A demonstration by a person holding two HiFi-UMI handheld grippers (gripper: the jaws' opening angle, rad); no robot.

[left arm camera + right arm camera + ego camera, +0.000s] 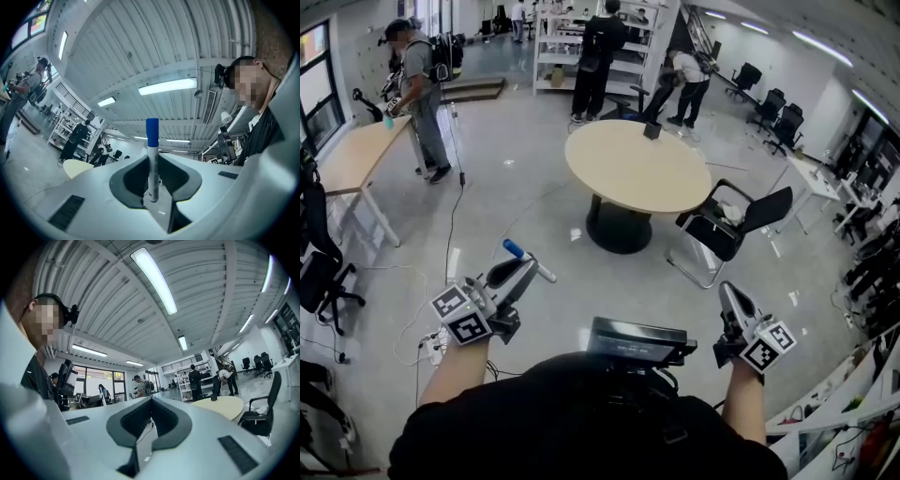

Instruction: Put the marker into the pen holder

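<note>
A white marker point(528, 262) with a blue cap sticks out of my left gripper point(521, 269), low in the head view at the left. The left gripper view shows the marker point(152, 161) upright between the dark pads of the left gripper point(153, 187), cap upward, pinched near its lower end. My right gripper point(729, 292) is held at the lower right with its jaws together and nothing in them; in its own view the right gripper's point(151, 405) pads meet at the tips. A small dark holder point(652, 129) stands on the far side of the round table point(628, 173), well ahead of both grippers.
A black office chair point(727, 225) stands right of the round table. Several people stand by white shelving point(581, 37) at the back and another by a long desk point(352, 155) on the left. Cables and a power strip point(431, 347) lie on the floor near my left gripper.
</note>
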